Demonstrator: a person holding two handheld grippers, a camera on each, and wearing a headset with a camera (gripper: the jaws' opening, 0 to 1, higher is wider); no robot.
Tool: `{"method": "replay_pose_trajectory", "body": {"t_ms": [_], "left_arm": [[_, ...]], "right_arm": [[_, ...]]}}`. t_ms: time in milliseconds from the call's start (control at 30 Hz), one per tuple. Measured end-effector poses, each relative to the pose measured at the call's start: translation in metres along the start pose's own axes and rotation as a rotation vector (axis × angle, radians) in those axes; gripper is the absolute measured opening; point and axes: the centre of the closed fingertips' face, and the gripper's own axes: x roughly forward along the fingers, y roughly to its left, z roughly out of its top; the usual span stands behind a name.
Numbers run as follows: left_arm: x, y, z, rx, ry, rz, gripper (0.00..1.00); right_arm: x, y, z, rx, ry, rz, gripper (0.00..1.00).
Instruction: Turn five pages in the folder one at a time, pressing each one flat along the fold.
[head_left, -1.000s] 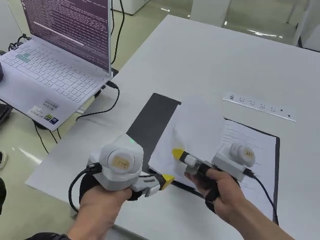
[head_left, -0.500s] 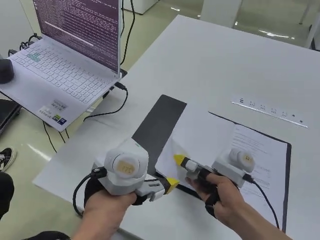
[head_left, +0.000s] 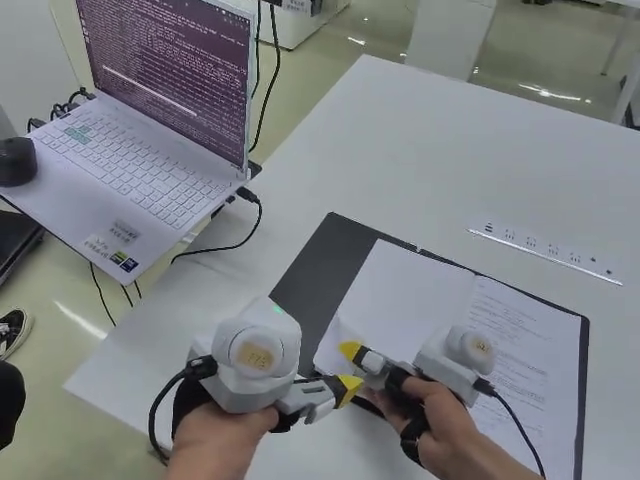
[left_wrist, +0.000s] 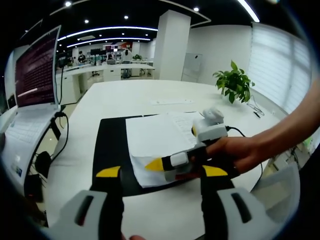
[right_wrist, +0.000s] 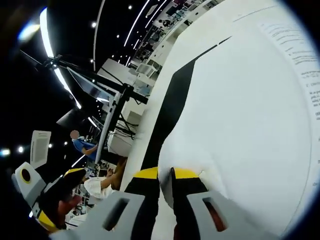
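A black folder (head_left: 320, 270) lies open on the white table, with a printed sheet (head_left: 525, 340) on its right half. My right gripper (head_left: 352, 352) is shut on the lower edge of a blank white page (head_left: 410, 300), which lies low across the fold and onto the left cover. In the right gripper view the yellow-tipped jaws (right_wrist: 166, 173) pinch that page (right_wrist: 240, 100), with the black cover (right_wrist: 170, 105) beyond. My left gripper (head_left: 338, 388) hovers open just in front of the folder's near edge, holding nothing. The left gripper view has its jaws (left_wrist: 161, 172) spread wide around the right gripper's tip and the page (left_wrist: 155, 135).
An open laptop (head_left: 150, 130) stands at the left on a lower desk, and its cable (head_left: 215, 245) crosses the table edge toward the folder. A white power strip (head_left: 545, 250) lies behind the folder. A potted plant (left_wrist: 235, 85) sits at the table's far end.
The page stood raised and arched a second ago; now it has come down nearly flat over the fold, still in my right gripper. The head view has shifted.
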Motion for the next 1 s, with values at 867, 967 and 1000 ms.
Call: {"method": "replay_pose_trajectory", "body": {"t_ms": [867, 967, 1000], "left_arm": [[-0.004, -0.003, 0.000, -0.006, -0.005, -0.029, 0.57], [-0.002, -0.005, -0.003, 0.004, 0.005, -0.039, 0.55], [-0.002, -0.006, -0.004, 0.009, 0.009, -0.048, 0.54]], "right_arm": [[-0.057, 0.026, -0.007, -0.156, -0.018, 0.052, 0.36], [-0.071, 0.020, -0.004, -0.178, -0.037, 0.030, 0.37], [-0.074, 0.019, -0.003, -0.183, -0.044, 0.024, 0.37]]}}
